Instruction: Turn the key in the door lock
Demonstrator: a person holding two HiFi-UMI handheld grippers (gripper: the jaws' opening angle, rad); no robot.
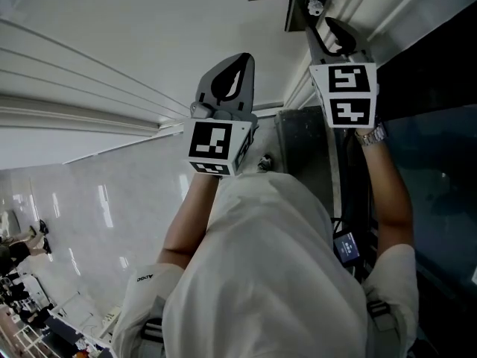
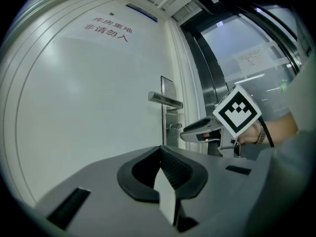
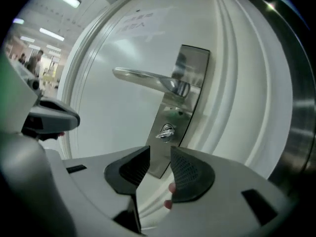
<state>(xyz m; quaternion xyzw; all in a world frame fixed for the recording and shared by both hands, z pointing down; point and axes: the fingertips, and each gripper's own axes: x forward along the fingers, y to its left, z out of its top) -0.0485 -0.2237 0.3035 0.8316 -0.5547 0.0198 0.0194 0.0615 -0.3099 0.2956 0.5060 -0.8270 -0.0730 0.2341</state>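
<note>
Right gripper [image 3: 159, 155] fingers stand apart, empty, just short of the key [image 3: 166, 131]; left gripper [image 2: 161, 155] fingers seem pressed together.

Head view: lock plate [image 1: 295, 17] cut off by top edge; key [image 1: 316, 7] too small to tell its turn. Left gripper view: paper notice [image 2: 254, 58] at right & blue label [image 2: 142, 12] at top too small to read. Right gripper view: door sign [image 3: 138, 23] blurred, unreadable; left gripper [image 3: 71, 118] cut off at left edge; people [image 3: 35, 58] far left tiny, blurred.
</note>
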